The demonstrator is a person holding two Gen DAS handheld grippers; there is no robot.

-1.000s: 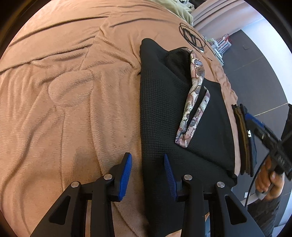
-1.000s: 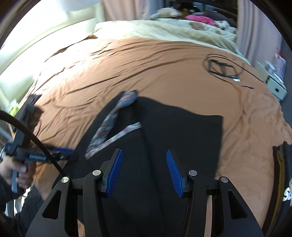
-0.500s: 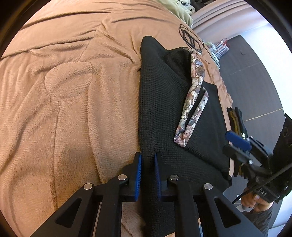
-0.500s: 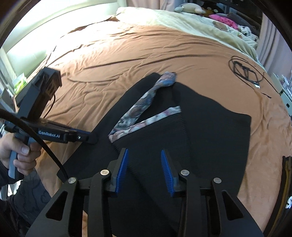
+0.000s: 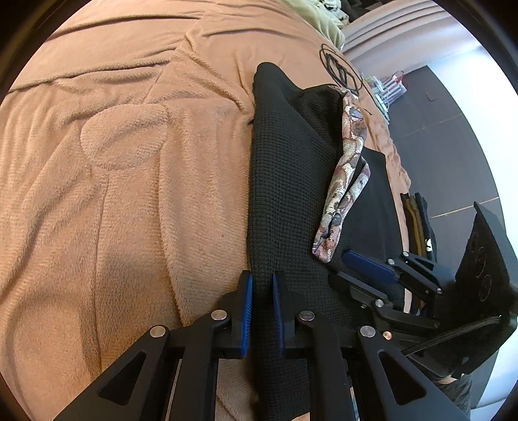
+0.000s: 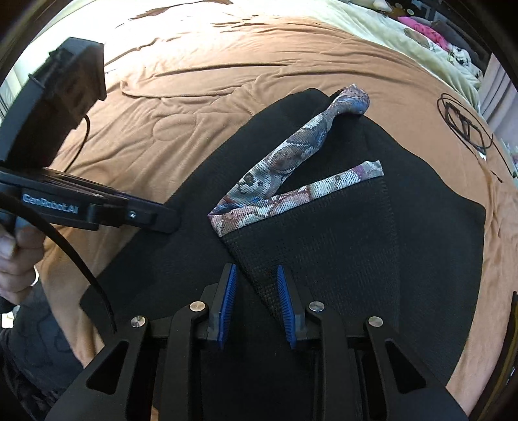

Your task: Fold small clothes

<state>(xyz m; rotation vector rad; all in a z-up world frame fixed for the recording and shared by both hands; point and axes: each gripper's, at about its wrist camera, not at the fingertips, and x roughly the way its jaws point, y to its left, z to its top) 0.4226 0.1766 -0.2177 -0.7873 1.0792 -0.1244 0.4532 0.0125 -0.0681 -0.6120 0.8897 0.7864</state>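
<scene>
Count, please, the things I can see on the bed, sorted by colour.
Black: 2 (black garment, coiled cable)
Brown: 1 (brown blanket)
Patterned: 1 (floral band on the garment)
Pale yellow: 1 (cream bedding)
Total: 5

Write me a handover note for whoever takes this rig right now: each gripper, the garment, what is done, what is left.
Left gripper: shut on the near left edge of the black garment.
Right gripper: jaws closing around the garment's near edge, pads not yet pressing.
Garment: lies flat on the brown blanket; patterned waistband on top, one flap already turned in.
Done: left grip.
Left: finish the right grip, then probably lift and fold away.
</scene>
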